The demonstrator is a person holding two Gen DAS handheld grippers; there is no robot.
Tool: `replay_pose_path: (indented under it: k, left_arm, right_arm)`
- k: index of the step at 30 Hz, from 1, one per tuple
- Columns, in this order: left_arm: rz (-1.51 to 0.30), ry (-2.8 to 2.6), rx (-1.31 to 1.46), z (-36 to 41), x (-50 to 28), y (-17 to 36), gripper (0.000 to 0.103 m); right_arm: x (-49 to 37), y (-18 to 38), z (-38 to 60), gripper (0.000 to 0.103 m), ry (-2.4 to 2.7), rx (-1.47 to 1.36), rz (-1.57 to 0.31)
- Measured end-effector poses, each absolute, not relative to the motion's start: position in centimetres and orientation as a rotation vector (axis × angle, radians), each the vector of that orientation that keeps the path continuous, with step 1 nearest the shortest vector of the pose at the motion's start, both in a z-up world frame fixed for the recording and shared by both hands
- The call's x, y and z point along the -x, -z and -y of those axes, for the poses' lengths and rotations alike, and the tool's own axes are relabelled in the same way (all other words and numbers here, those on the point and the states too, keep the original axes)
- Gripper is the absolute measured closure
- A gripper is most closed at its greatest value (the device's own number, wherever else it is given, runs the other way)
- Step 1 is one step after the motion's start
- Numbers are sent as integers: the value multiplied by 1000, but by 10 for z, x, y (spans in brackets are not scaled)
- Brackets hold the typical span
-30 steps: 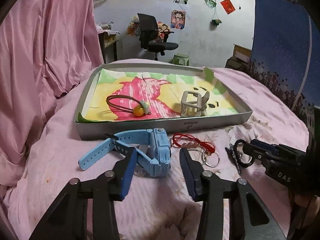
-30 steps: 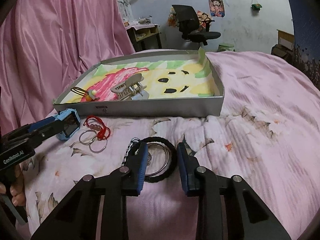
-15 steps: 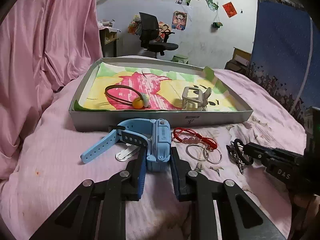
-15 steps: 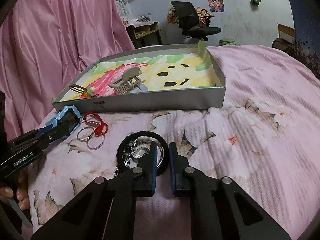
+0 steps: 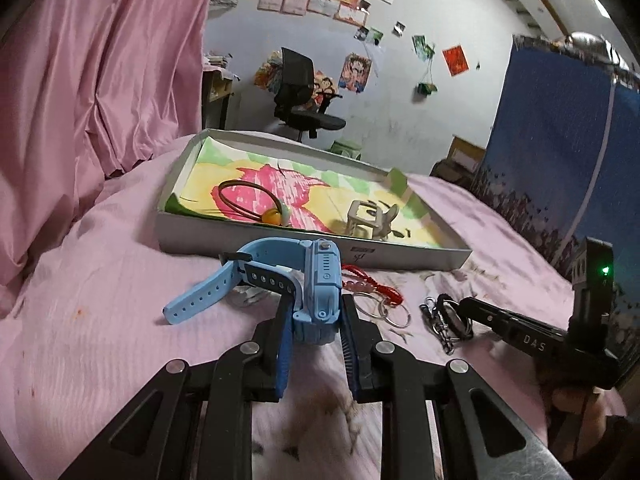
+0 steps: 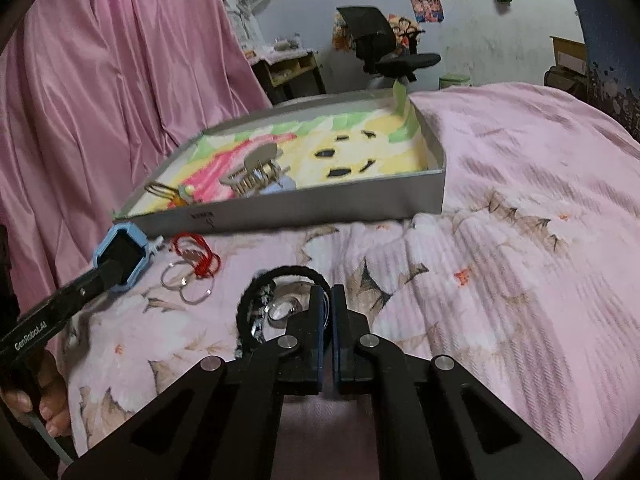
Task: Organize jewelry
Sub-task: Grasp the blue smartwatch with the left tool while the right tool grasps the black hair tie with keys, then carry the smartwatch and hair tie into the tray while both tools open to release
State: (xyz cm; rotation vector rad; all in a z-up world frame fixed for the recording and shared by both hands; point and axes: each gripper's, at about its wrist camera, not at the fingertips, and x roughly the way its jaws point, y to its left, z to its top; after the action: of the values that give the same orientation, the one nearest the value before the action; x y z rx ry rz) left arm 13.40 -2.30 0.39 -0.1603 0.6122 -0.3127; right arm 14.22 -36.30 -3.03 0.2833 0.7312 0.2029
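Two pieces already lie in the tray (image 5: 408, 254) at the far side of the bed (image 6: 520, 208): a hair tie with an orange bead (image 5: 256, 204) on the pink patch of the lining, and a pale hair claw (image 5: 370, 222) to its right. Four things are still outside it on the bedcover, just in front of the tray wall: a blue watch (image 5: 316, 292), a red cord bracelet (image 5: 370, 284), a pair of thin metal rings (image 5: 386, 312), and a black braided band with metal bits (image 6: 276, 292). By that count the sorting looks less than half done.

The left gripper (image 5: 314, 328) has its jaws pressed against both sides of the watch body, the strap trailing off to the left with its tip near or on the cover. The right gripper (image 6: 327, 320) has its jaws drawn almost together, seemingly on the near edge of the black band and the ring inside it, though the contact itself is hidden behind the pads.

A second ago both sets of jaws stood wide open, the left around the watch and the right either side of the band; they have since closed. The watch also sits higher and more upright against the tray wall, which suggests it is being lifted.
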Motion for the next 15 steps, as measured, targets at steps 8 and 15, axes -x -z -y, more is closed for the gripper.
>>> replay_pose_path:
  k: [8,15]
  left_arm:
    - [-567,317,137,30,-123,-12,82]
    - [-556,322,134,35,-121,-17,82]
  right_arm:
    - [-136,22,369,100,-226,-318,-645]
    - [-135,15,366,101,-243,-307,-600]
